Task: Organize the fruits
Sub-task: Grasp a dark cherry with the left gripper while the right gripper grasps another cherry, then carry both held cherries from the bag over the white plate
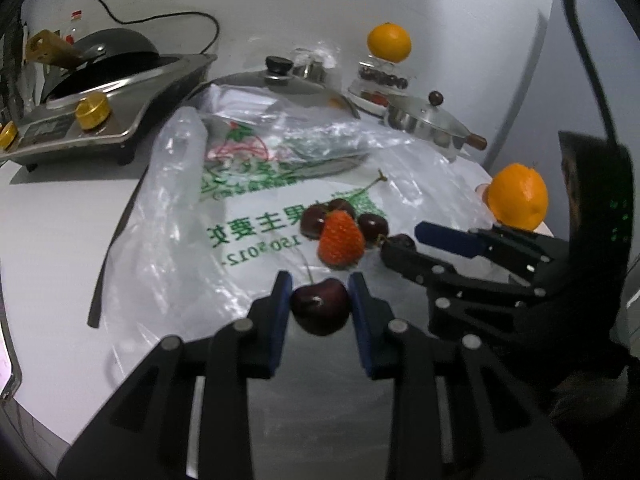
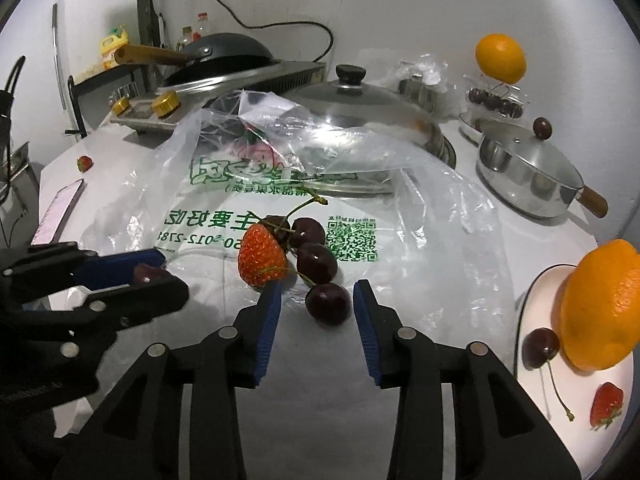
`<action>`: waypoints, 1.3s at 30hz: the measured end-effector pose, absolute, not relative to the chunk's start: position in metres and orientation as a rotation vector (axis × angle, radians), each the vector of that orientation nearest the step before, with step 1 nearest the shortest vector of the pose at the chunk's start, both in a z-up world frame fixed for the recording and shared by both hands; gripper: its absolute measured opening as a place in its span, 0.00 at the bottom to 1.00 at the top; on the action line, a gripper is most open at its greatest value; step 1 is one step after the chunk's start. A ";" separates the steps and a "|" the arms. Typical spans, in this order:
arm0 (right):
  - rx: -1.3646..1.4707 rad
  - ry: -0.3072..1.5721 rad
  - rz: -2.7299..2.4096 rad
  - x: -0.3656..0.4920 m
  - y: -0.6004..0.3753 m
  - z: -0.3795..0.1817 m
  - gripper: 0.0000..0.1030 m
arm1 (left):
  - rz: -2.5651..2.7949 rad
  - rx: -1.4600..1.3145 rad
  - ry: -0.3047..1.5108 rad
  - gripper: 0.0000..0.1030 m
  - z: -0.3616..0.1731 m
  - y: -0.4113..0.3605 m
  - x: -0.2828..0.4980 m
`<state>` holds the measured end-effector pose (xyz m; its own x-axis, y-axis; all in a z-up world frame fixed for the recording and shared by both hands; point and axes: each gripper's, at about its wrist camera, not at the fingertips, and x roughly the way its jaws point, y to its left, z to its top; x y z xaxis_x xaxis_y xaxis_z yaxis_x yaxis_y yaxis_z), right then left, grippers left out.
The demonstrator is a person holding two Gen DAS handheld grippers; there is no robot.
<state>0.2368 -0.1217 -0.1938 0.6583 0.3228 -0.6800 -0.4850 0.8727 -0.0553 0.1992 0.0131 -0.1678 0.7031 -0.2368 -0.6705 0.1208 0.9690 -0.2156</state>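
My left gripper [image 1: 319, 278] is shut on a dark cherry [image 1: 320, 308], held just above the printed plastic bag [image 1: 256, 240]. The right wrist view shows that gripper [image 2: 168, 270] at the left with the cherry [image 2: 143, 272] in it. My right gripper [image 2: 318, 286] stands open around another cherry [image 2: 328, 304] that lies on the bag, with a gap at the left pad. A strawberry [image 2: 262, 258] and two more cherries [image 2: 316, 262] lie just beyond. At the right, a white plate [image 2: 532, 312] holds an orange [image 2: 600, 304], a cherry [image 2: 540, 346] and a strawberry [image 2: 606, 404].
A large glass lid [image 2: 360, 104], a small steel pot [image 2: 524, 176] and a tiered stand with cherries [image 2: 496, 100] and an orange [image 2: 500, 58] on top stand at the back. A stove with a wok [image 2: 224, 56] is back left. A phone [image 2: 60, 208] and a lone strawberry [image 2: 84, 163] lie far left.
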 end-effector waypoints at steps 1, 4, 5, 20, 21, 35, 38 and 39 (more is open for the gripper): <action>-0.244 0.727 0.460 0.238 -0.121 -0.195 0.39 | -0.197 -0.161 0.765 0.29 -0.168 0.015 0.200; -0.237 0.745 0.449 0.242 -0.122 -0.197 0.40 | -0.191 -0.162 0.761 0.29 -0.167 0.016 0.199; -0.233 0.753 0.439 0.244 -0.122 -0.199 0.40 | -0.190 -0.162 0.760 0.29 -0.166 0.017 0.199; -0.240 0.764 0.424 0.243 -0.126 -0.200 0.29 | -0.191 -0.146 0.752 0.29 -0.162 0.010 0.194; -0.239 0.759 0.423 0.242 -0.128 -0.198 0.29 | -0.192 -0.144 0.752 0.29 -0.161 0.010 0.194; -0.211 0.691 0.415 0.224 -0.153 -0.173 0.29 | -0.216 -0.104 0.735 0.29 -0.149 -0.015 0.190; -0.206 0.681 0.409 0.220 -0.162 -0.169 0.29 | -0.223 -0.096 0.731 0.29 -0.146 -0.021 0.190; -0.203 0.678 0.406 0.219 -0.164 -0.168 0.29 | -0.225 -0.093 0.730 0.29 -0.146 -0.023 0.190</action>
